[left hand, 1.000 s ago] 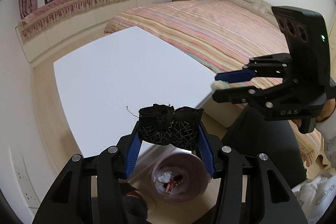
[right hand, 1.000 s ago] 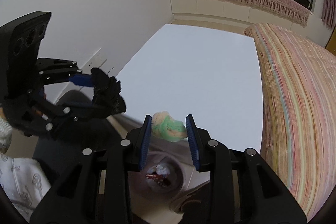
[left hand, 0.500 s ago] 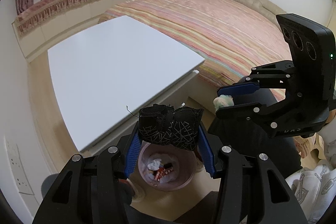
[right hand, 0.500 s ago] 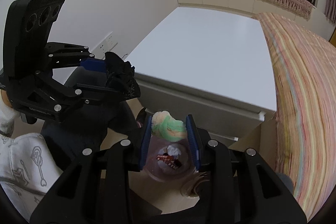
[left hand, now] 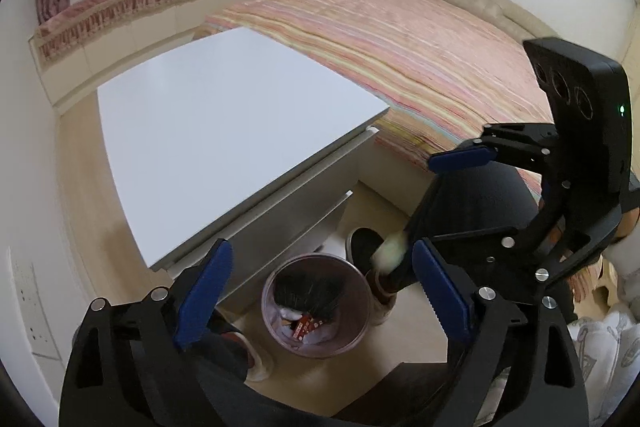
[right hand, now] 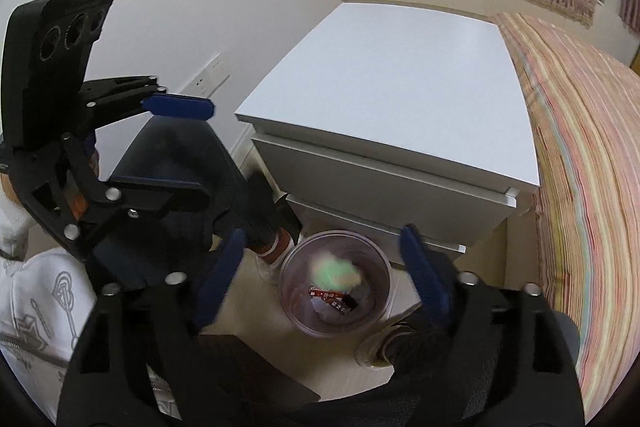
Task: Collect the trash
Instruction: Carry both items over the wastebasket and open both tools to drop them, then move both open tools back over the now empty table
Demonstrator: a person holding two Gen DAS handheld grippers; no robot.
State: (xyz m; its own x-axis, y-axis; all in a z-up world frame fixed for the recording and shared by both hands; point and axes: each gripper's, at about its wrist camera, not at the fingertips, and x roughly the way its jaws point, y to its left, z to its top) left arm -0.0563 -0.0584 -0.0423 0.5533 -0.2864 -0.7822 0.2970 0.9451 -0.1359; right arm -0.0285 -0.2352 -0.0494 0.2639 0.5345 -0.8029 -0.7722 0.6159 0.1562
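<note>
Left gripper [left hand: 320,291] is spread wide with nothing in it, right over the pink trash bin [left hand: 318,343] on the floor by the white nightstand [left hand: 224,123]. A blurry black wad [left hand: 310,295] sits at the bin's mouth. Right gripper [right hand: 320,267] is spread wide too, and a blurry green-and-white wad [right hand: 334,273] is over the bin, touching neither finger.

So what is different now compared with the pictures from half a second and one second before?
Both grippers opened and let go. The left gripper released the black crumpled piece, now blurred at the mouth of the pink bin. The right gripper released the green-white wad, blurred over the bin. Both views moved from above the white cabinet down toward the bin. Bin, cabinet and bed stayed in place.
</note>
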